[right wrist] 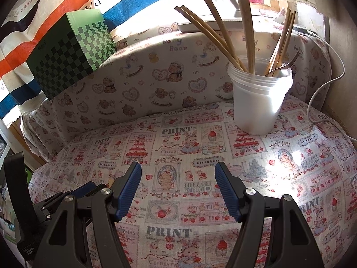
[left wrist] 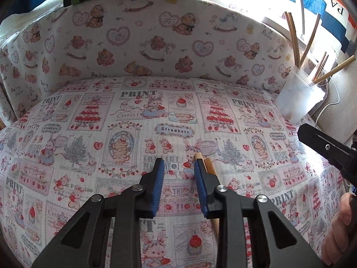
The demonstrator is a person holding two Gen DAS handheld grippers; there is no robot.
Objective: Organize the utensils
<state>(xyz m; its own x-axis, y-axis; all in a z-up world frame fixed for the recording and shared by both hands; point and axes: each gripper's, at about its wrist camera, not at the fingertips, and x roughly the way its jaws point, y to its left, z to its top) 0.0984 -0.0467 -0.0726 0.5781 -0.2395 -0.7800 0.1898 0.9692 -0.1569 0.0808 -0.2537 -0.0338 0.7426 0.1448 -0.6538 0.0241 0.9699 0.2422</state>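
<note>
A: Where are the utensils?

B: Two wooden sticks (left wrist: 208, 167) lie on the cloth just outside the left gripper (left wrist: 179, 172), beside one pad; nothing sits between its narrowly parted jaws. The rest stand in a plastic cup (right wrist: 258, 102) at the far corner.

A: Room to move?

B: The right gripper (right wrist: 177, 186) gapes wide over bare tablecloth (right wrist: 174, 234) printed "PRINT", "Strawberry". A "Baby Bear" padded backrest (right wrist: 142, 84) bounds the rear.

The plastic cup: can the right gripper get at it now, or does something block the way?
Probably yes. The right gripper is open, and only bare printed cloth lies between it and the plastic cup ahead.
</note>
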